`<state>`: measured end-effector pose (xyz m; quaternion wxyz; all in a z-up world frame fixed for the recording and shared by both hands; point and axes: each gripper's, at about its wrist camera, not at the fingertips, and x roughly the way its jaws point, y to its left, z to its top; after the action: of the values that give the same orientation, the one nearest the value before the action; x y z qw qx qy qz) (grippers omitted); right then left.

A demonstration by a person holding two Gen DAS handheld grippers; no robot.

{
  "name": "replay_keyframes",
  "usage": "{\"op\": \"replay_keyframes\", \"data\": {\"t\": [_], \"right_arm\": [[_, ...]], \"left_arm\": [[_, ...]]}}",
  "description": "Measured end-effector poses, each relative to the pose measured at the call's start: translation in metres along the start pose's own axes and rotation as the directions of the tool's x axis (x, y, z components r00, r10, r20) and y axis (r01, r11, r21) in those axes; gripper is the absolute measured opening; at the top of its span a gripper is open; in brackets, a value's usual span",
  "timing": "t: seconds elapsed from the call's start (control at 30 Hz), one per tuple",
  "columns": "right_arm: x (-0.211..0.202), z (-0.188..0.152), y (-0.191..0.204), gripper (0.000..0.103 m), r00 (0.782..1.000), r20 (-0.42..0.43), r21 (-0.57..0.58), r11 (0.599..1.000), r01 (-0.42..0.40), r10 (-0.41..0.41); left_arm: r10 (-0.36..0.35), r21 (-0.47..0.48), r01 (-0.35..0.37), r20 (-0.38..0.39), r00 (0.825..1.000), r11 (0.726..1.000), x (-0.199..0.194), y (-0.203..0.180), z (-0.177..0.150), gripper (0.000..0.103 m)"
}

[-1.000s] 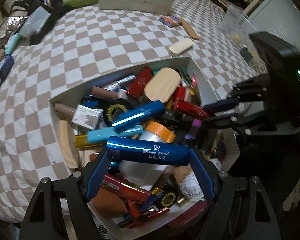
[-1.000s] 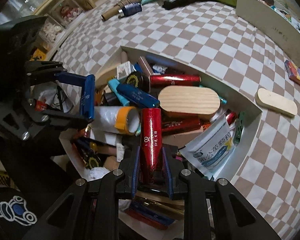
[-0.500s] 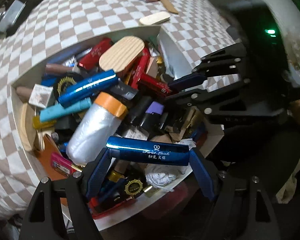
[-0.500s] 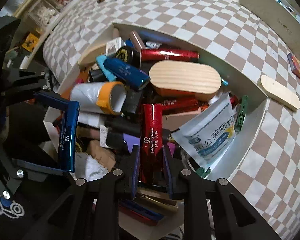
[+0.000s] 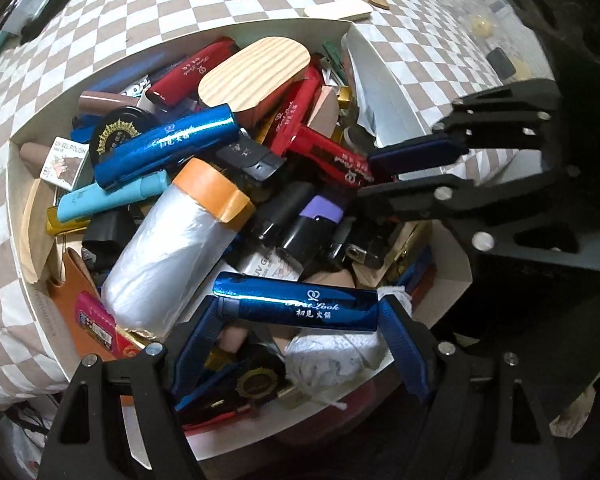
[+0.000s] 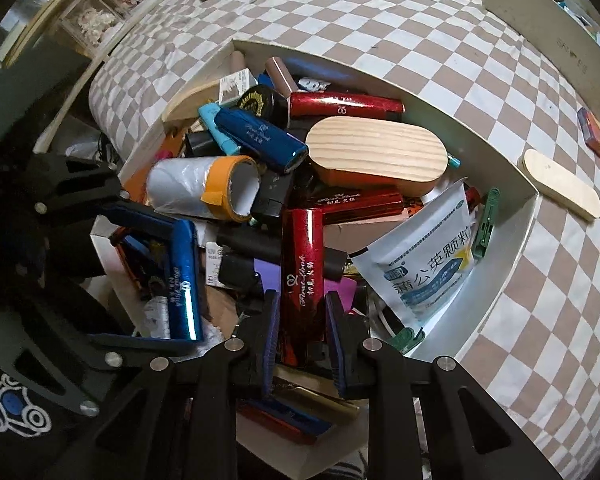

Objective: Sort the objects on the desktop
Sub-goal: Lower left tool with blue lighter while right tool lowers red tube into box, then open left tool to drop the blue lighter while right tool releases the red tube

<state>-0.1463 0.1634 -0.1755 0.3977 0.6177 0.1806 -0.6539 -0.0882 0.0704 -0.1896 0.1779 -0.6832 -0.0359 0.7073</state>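
My left gripper (image 5: 298, 312) is shut on a shiny blue lighter (image 5: 300, 302), held crosswise end to end between its fingers above the near edge of the white box (image 5: 256, 28). It also shows in the right wrist view (image 6: 182, 284). My right gripper (image 6: 302, 320) is shut on a shiny red lighter (image 6: 302, 276), held lengthwise and pointing into the box. The right gripper shows in the left wrist view (image 5: 384, 176), over the box's right side. The box (image 6: 512, 184) is packed with several lighters, a plastic film roll (image 5: 176, 248) with orange tape, and a wooden oval block (image 5: 256, 74).
The box sits at the near edge of a checked tablecloth (image 6: 380, 20). A wooden oval piece (image 6: 560, 190) and a small colourful box (image 6: 596, 136) lie to the right. A long white tray (image 6: 548, 28) stands at the back right. A white medicine sachet (image 6: 428, 256) leans inside the box.
Both grippers pulled back toward the near edge of the box with their lighters still held. The right gripper now sits closer to the left one.
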Motion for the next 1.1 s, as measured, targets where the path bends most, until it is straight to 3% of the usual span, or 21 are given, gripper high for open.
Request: {"op": "replay_keyframes", "data": {"t": [0.5, 0.77, 0.8, 0.9, 1.1], "right_arm": [[-0.013, -0.006, -0.003, 0.023, 0.999, 0.022, 0.034, 0.999, -0.027, 0.026], [-0.015, -0.007, -0.002, 0.023, 0.999, 0.039, 0.041, 0.999, -0.02, 0.019], [-0.015, -0.008, -0.002, 0.023, 0.999, 0.04, 0.043, 0.999, -0.019, 0.017], [-0.015, -0.008, -0.003, 0.023, 0.999, 0.039, 0.051, 0.999, -0.011, 0.009], [-0.014, -0.01, -0.003, 0.023, 1.0, 0.027, 0.06, 0.998, 0.002, -0.004]], "left_arm": [[-0.096, -0.173, 0.098, 0.02, 0.995, 0.98, 0.004, 0.008, -0.003, 0.08], [-0.122, -0.28, 0.134, 0.059, 0.991, 0.951, -0.004, 0.019, -0.012, 0.08], [-0.128, -0.294, 0.14, 0.058, 0.99, 0.946, -0.004, 0.02, -0.013, 0.081], [-0.145, -0.338, 0.156, 0.059, 0.988, 0.928, -0.002, 0.023, -0.017, 0.099], [-0.177, -0.406, 0.181, 0.049, 0.983, 0.896, 0.002, 0.03, -0.03, 0.101]]}}
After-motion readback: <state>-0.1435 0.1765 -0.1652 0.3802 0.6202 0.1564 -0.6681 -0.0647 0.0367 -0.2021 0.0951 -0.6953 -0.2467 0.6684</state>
